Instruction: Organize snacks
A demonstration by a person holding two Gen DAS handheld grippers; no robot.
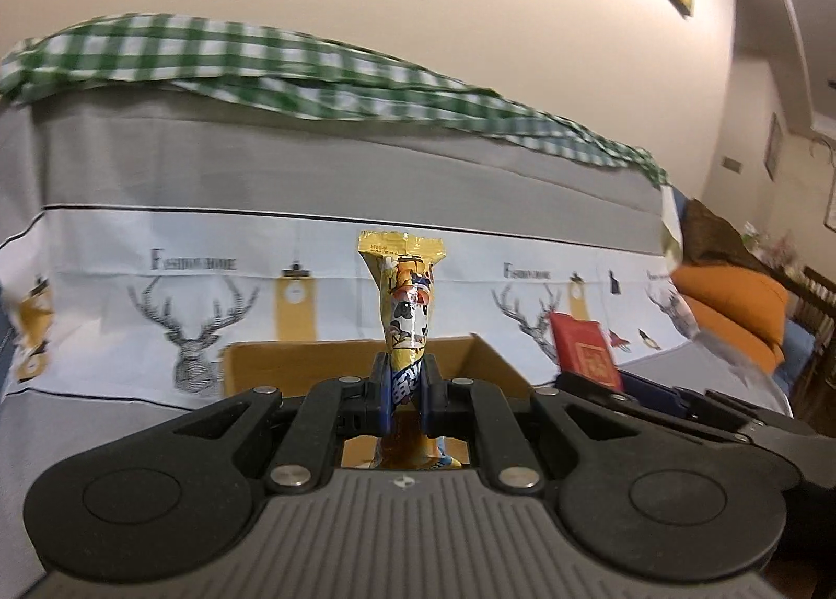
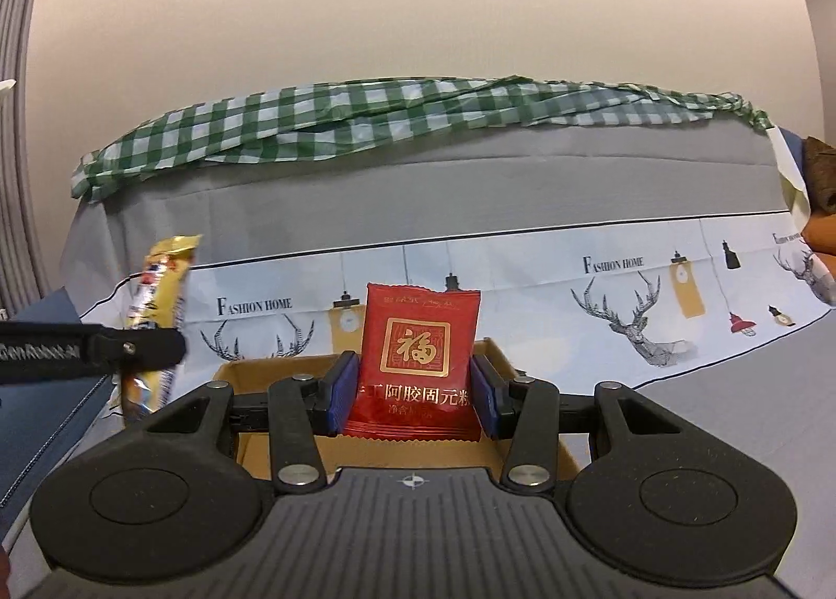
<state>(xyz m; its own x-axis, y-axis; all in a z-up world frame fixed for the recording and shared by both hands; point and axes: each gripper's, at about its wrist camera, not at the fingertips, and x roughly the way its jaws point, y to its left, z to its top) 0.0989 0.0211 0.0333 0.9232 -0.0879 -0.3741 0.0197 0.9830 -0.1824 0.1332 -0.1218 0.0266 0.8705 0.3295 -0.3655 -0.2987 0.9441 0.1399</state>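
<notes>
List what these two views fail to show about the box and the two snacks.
- Box inside: both views, mostly hidden behind the gripper bodies; contents cannot be told.
- Yellow snack lower end: left wrist view, covered by the left gripper.
- Red packet side edges: right wrist view, behind the right gripper fingers.
- Red packet's small top print: too small to read.
</notes>
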